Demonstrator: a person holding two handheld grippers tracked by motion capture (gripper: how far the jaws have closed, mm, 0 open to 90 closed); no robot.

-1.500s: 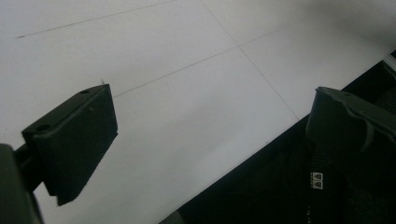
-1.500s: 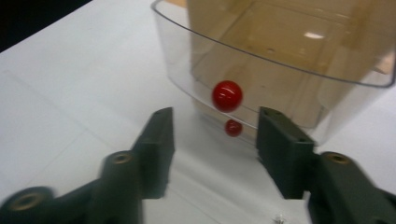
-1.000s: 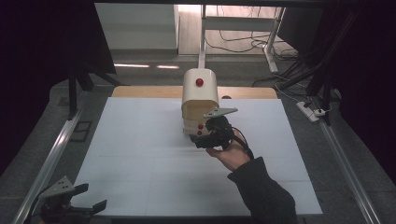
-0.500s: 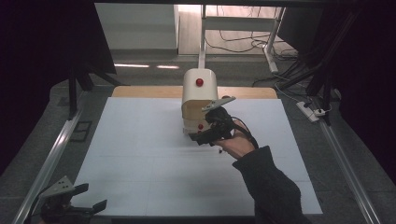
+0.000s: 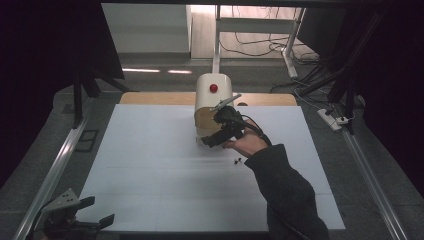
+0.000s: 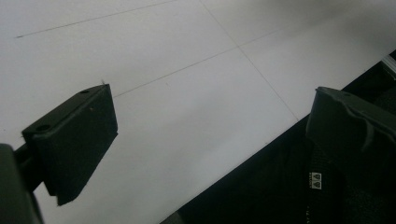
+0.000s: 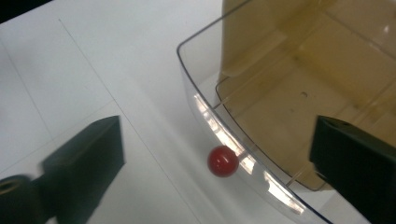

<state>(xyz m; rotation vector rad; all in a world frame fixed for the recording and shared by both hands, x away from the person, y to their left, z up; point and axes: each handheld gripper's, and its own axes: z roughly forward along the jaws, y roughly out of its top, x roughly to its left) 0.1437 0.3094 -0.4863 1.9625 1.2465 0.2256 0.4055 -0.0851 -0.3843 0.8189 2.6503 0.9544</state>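
Could easily go wrong at the small red knob point(image 7: 222, 161) on the clear front flap point(image 7: 243, 154) of the cream bread box point(image 5: 212, 95): round and smooth, likely to squirt out sideways if the right claw point(image 7: 219, 163) closes off-centre, or to drag the whole light box across the white surface point(image 5: 150, 165) instead of swinging the flap. Released at present, jaws spread wide, nothing held. In the right gripper view, knob sitting between the two jaws, nearer the 3 o'clock jaw's side, box interior off toward 1 o'clock. Seen from above, box standing at 12 o'clock on the surface, right claw pressed close at its front. Left claw point(image 5: 75, 220) likewise released, idle well apart at 7 o'clock
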